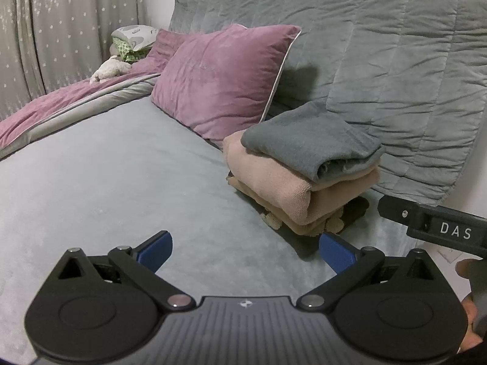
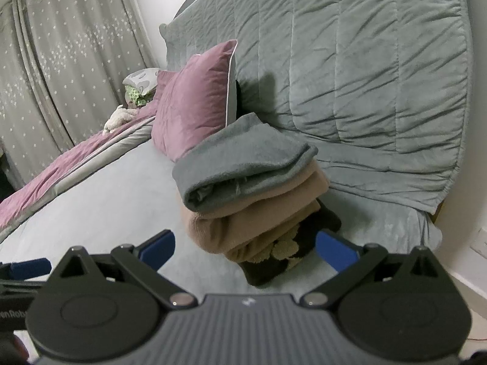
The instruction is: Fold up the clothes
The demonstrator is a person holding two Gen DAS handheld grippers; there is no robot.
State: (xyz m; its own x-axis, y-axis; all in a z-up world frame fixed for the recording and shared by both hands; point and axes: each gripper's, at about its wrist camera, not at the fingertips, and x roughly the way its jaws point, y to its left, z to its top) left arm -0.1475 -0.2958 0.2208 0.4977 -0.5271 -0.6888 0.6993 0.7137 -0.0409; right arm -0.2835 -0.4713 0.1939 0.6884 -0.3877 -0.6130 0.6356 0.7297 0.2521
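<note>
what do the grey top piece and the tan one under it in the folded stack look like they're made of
Grey folded piece: looks like soft fleece or brushed knit, matte and slightly fuzzy, with a rolled edge. Tan folded piece: looks like a knit, perhaps waffle-textured cotton, judging by the fine bumpy weave on its fold. Neither fibre can be confirmed from the pictures.

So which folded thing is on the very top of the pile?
The grey one. It lies on the pink-beige ones, and the dark one is at the bottom.
</note>
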